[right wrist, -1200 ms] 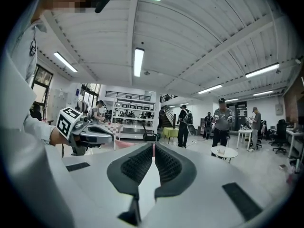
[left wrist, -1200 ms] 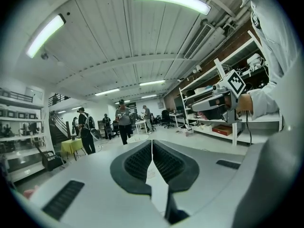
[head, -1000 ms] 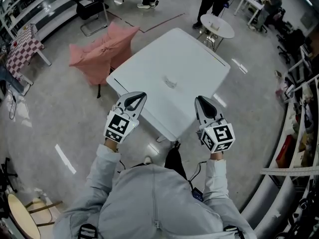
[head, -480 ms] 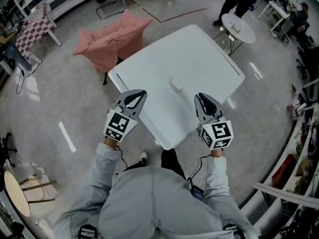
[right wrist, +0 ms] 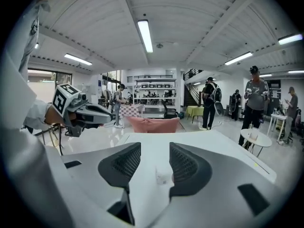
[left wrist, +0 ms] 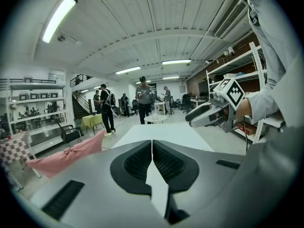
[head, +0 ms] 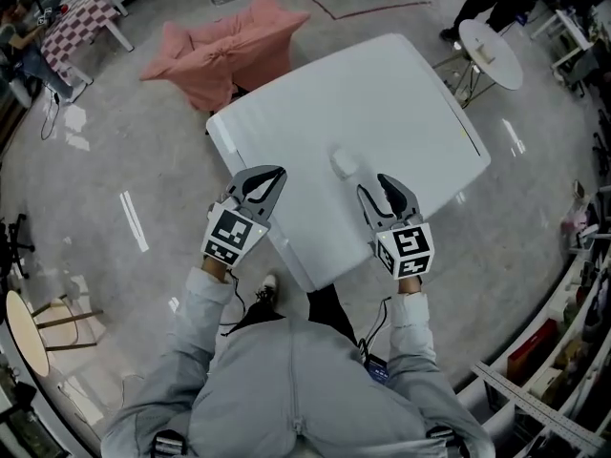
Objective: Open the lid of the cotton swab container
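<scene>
Across the last second the white worktop point(head: 382, 93) has drawn closer in the head view, and both tools now reach over its near edge. The right hand-held gripper point(head: 374, 185) has just been opening its jaws. They stand well apart with nothing between the pads, and the small pale cotton swab container point(head: 344, 163) shows through the gap, farther ahead. The left hand-held gripper point(head: 275, 173) is closed tight and empty. The container stands near the worktop's middle, untouched by the 2 tools. This looks like an approach, with the right side likely readied to grasp.
</scene>
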